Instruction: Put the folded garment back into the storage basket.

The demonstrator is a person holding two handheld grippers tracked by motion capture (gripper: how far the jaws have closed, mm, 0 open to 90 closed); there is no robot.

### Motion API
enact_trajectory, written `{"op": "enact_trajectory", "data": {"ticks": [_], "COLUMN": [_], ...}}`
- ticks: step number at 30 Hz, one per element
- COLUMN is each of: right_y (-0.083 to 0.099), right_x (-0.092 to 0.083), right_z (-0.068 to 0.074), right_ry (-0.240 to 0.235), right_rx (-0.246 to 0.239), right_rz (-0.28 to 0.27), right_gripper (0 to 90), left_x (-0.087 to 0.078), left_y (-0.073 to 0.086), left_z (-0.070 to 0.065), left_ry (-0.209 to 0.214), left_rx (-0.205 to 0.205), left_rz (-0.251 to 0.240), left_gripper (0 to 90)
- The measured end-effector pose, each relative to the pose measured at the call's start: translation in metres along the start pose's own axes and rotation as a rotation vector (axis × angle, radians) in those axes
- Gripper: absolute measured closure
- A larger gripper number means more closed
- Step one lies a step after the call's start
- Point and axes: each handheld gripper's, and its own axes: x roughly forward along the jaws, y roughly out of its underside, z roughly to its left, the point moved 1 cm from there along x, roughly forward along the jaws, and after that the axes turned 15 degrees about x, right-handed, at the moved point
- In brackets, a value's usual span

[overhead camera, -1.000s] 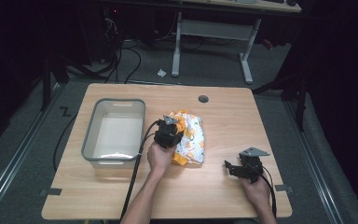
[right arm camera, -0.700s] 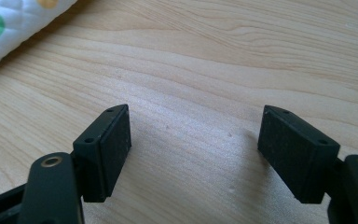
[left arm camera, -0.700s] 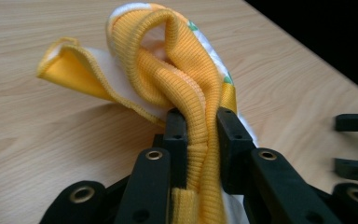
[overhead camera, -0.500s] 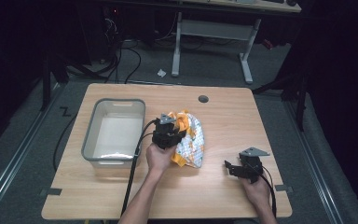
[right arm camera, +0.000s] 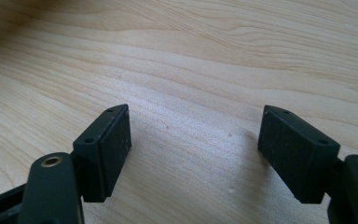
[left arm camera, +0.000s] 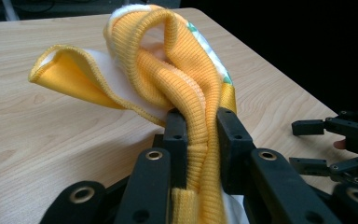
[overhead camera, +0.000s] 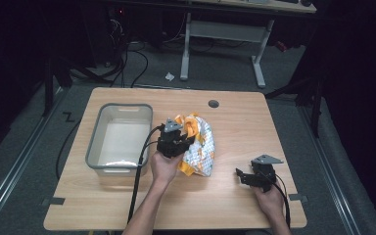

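Left claw (left arm camera: 198, 135) clamped on the yellow ribbed edge of the garment (overhead camera: 198, 144); rest of the cloth sits on the table (overhead camera: 235, 205), just right of the grey bin (overhead camera: 94, 147). Right claw (right arm camera: 193, 154) wide open, nothing between its pads, low over bare table, well apart from the garment.

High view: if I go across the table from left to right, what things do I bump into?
Grey plastic bin → left gripper pinching the yellow-edged patterned garment → right gripper, jaws open over bare wood.
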Motion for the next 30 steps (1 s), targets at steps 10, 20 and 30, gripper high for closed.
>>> {"op": "enact_trajectory", "data": {"ticks": [10, 20, 30], "right_y": [0.0, 0.0, 0.0], "right_x": [0.0, 0.0, 0.0], "right_z": [0.0, 0.0, 0.0], "right_ry": [0.0, 0.0, -0.001], "right_rx": [-0.002, -0.002, -0.001], "right_rz": [-0.001, -0.002, -0.001], "right_gripper": [25.7, 25.7, 25.7], "left_x": [-0.017, -0.037, -0.048], "left_y": [-0.002, -0.005, -0.005], "left_z": [0.003, 0.008, 0.014], "left_ry": [0.014, 0.003, 0.004], "left_rx": [-0.001, 0.007, -0.01], "left_rz": [-0.017, -0.031, -0.054], "left_gripper": [76.5, 76.5, 76.4]}}
